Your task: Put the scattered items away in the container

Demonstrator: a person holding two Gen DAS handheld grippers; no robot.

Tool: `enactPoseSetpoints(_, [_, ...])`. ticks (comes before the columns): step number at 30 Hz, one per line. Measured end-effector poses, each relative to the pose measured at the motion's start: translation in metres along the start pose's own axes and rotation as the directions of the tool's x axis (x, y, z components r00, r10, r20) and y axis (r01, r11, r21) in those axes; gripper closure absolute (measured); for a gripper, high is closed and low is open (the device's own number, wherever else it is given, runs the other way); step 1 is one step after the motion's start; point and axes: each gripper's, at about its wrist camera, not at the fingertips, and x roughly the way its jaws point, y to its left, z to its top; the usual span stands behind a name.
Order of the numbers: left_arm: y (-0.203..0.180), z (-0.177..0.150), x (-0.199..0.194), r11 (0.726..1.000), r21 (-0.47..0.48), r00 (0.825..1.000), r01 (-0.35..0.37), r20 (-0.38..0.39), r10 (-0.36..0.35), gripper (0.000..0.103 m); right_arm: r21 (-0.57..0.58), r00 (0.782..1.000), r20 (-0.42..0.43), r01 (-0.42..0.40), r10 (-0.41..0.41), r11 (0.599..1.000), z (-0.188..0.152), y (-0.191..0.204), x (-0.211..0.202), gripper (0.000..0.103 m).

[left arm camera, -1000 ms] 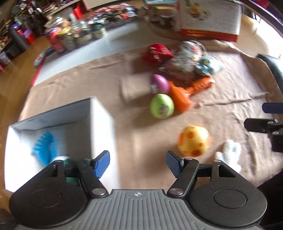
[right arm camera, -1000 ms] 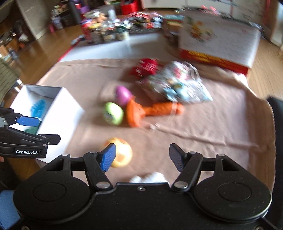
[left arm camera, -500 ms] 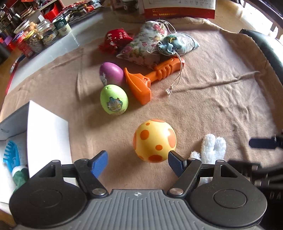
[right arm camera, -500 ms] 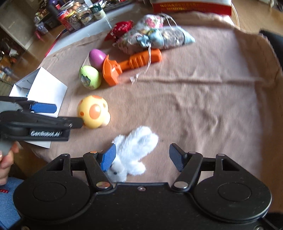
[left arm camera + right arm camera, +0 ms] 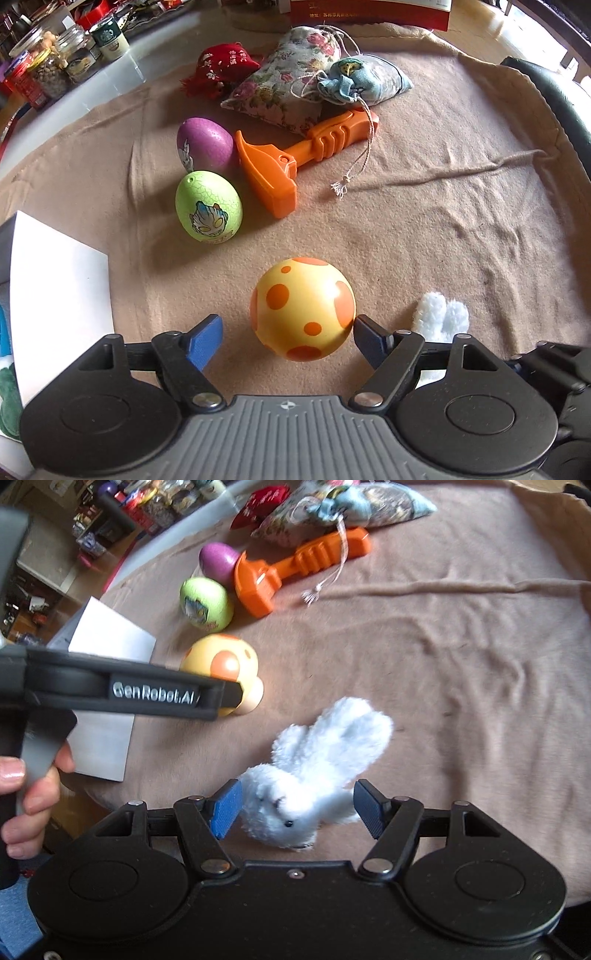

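Both my grippers have dropped low: left gripper (image 5: pixel 288 341) fingers opening around the spotted ball (image 5: pixel 303 308), right gripper (image 5: pixel 297 808) fingers apart, not gripping, astride the white bunny (image 5: pixel 314 775), ready to lift each into the white box (image 5: pixel 59 306) alongside.

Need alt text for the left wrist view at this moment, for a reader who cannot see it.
The left gripper, jaws opening, straddles a yellow ball with orange spots on a tan blanket. Beyond lie a green egg, purple egg, orange toy hammer and cloth pouches; a white box stands at left.
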Motion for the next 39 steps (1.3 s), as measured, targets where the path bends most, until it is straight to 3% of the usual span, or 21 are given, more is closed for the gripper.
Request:
enactPoseSetpoints(8, [-0.001, -0.001, 0.004, 1.000, 0.010, 1.000, 0.004, 0.005, -0.004, 0.022, -0.102, 0.998, 0.051, 0.050, -0.045, 0.994, -0.004, 0.011, -0.002, 0.054])
enactPoseSetpoints(9, [-0.002, -0.001, 0.004, 1.000, 0.012, 1.000, 0.006, 0.009, -0.006, 0.022, -0.099, 0.998, 0.053, 0.045, -0.040, 0.994, -0.004, 0.009, -0.005, 0.057])
enactPoseSetpoints(10, [-0.003, -0.001, 0.005, 1.000, 0.016, 1.000, 0.008, 0.011, -0.008, 0.022, -0.088, 0.998, 0.056, 0.030, -0.026, 0.996, -0.003, 0.006, -0.008, 0.068])
enactPoseSetpoints(11, [-0.004, 0.000, 0.006, 1.000, 0.021, 1.000, 0.009, 0.012, -0.009, 0.022, -0.068, 0.999, 0.054, 0.004, 0.000, 0.998, -0.001, 0.002, -0.011, 0.070])
enactPoseSetpoints(19, [-0.015, 0.004, 0.020, 0.998, 0.039, 0.999, 0.045, 0.009, -0.045, 0.023, -0.051, 0.999, 0.041, -0.001, 0.003, 0.999, -0.001, -0.005, -0.018, 0.068])
enactPoseSetpoints(21, [-0.015, 0.004, 0.019, 0.998, 0.038, 0.999, 0.039, 0.019, -0.040, 0.036, -0.047, 0.999, 0.042, -0.003, 0.005, 0.999, -0.001, -0.004, -0.017, 0.065])
enactPoseSetpoints(25, [-0.005, 0.004, 0.019, 0.996, -0.018, 0.996, 0.084, 0.017, -0.084, 0.036, -0.045, 0.999, 0.042, -0.005, 0.007, 0.999, 0.001, -0.003, -0.017, 0.065])
enactPoseSetpoints(39, [0.019, 0.010, -0.006, 0.991, -0.117, 0.994, 0.071, 0.088, -0.061, 0.036, 0.018, 0.995, 0.100, -0.010, 0.008, 1.000, 0.005, -0.015, -0.036, 0.063])
